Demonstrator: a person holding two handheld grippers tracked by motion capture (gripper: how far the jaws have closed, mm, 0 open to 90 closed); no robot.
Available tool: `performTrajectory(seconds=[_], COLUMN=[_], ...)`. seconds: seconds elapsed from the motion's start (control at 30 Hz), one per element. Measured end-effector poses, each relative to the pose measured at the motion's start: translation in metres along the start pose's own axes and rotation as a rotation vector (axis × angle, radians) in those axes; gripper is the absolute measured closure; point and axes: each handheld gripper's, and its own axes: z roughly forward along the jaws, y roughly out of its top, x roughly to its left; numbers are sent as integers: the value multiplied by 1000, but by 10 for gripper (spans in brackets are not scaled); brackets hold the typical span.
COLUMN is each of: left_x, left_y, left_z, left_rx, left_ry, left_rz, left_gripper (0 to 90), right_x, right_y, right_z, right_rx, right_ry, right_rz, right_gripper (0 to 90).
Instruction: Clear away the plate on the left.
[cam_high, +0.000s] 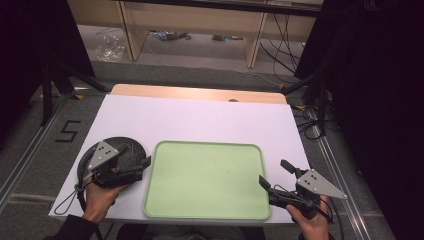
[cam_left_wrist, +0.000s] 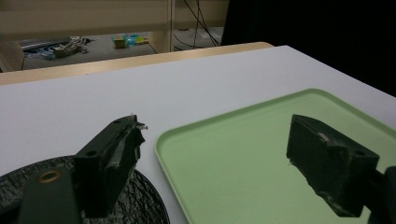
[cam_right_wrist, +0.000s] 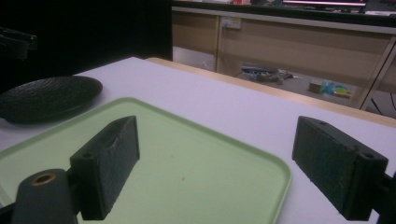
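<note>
Two grippers, one tray and one plate are on or over the white table (cam_high: 200, 117) in the high view. My left gripper (cam_high: 142, 165) hangs over the black plate (cam_high: 127, 147) at the left side, with its jaws apart and pointing to the right, toward the tray. My right gripper (cam_high: 274, 172) is at the right front corner of the table, jaws also apart, pointing up and to the left — one jaw is over the tray's right rim and the other is over the bare table. The green tray (cam_high: 207, 180) lies between my two hands, near the front edge; it is a rectangle with round corners, its long axis goes from left to right, and nothing lies in it. The round plate sits just beside the tray's left edge; I cannot tell if they touch.

From the left gripper view, my two black jaws stand wide apart, holding nothing. One is above the textured plate (cam_left_wrist: 140, 200), the other above the tray (cam_left_wrist: 243, 154).

From the right gripper view, the jaws are again wide apart and hold nothing — one over the tray (cam_right_wrist: 196, 168), one over the white table (cam_right_wrist: 210, 107). The single plate (cam_right_wrist: 49, 98) lies farther off, at the left.
</note>
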Motion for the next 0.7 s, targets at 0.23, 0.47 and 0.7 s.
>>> performTrajectory(seconds=[0.23,0.47,0.7], left_x=[2,8,17], left_y=[0,0,1], left_z=[1,3,4], left_rx=[14,36,56], left_ry=[2,19,31], left_rz=[1,-7,-36], left_gripper=[168,169,169], right_x=[1,1,1], right_y=[0,0,0], right_z=[0,0,1], right_rx=[-4,-1,0], right_ry=[-1,3,5], right_rz=[6,0,-2], right_gripper=[157,157,157])
